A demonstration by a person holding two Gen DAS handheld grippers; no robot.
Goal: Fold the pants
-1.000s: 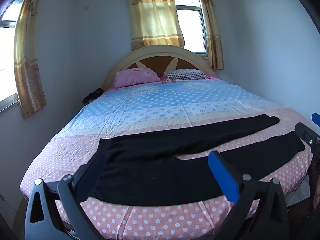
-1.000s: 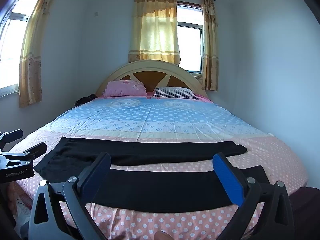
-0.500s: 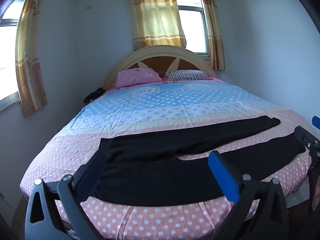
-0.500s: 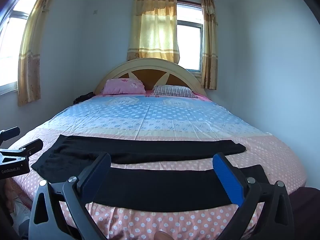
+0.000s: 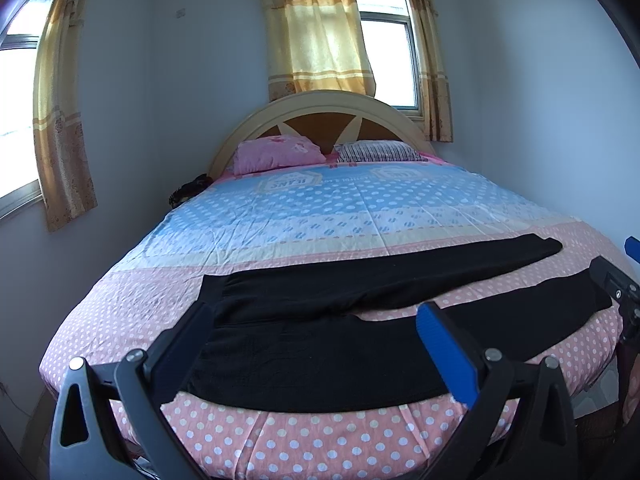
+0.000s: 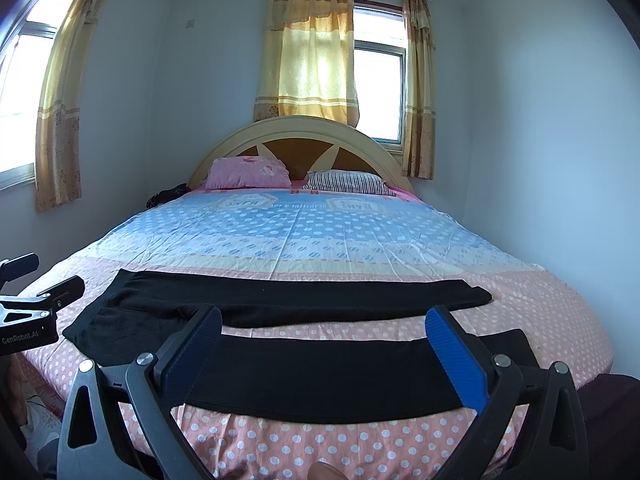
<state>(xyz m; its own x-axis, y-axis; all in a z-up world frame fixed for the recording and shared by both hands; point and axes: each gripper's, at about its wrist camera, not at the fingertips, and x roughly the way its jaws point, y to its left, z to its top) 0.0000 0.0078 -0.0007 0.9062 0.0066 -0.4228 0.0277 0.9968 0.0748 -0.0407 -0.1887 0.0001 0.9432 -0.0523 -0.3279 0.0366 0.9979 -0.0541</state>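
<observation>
A pair of black pants (image 5: 360,344) is laid flat across the foot end of a bed (image 5: 320,216), on the pink polka-dot band of the bedsheet (image 6: 360,452). The waistband is placed toward the left edge of the bed, and the two legs are stretched toward the right edge. The legs are spread slightly apart, so that a narrow wedge of pink sheet is exposed between them. The nearer leg is laid close to the foot edge of the bed; the farther leg is laid just short of the blue dotted band of the sheet.

The left gripper (image 5: 316,340) is held before the foot edge of the bed, in front of the waist and seat of the pants. Its jaws are spread wide and nothing is held between them. The right gripper (image 6: 324,344) is held likewise before the foot edge, in front of the nearer leg, with its blue-padded fingers (image 6: 456,356) wide apart and empty. No contact with the fabric can be made out for either gripper.

At the head of the bed, a pink pillow (image 6: 250,172) and a striped pillow (image 6: 348,182) are set side by side against an arched wooden headboard (image 6: 300,140). Yellow curtains (image 6: 312,52) are hung over the window behind the headboard.
</observation>
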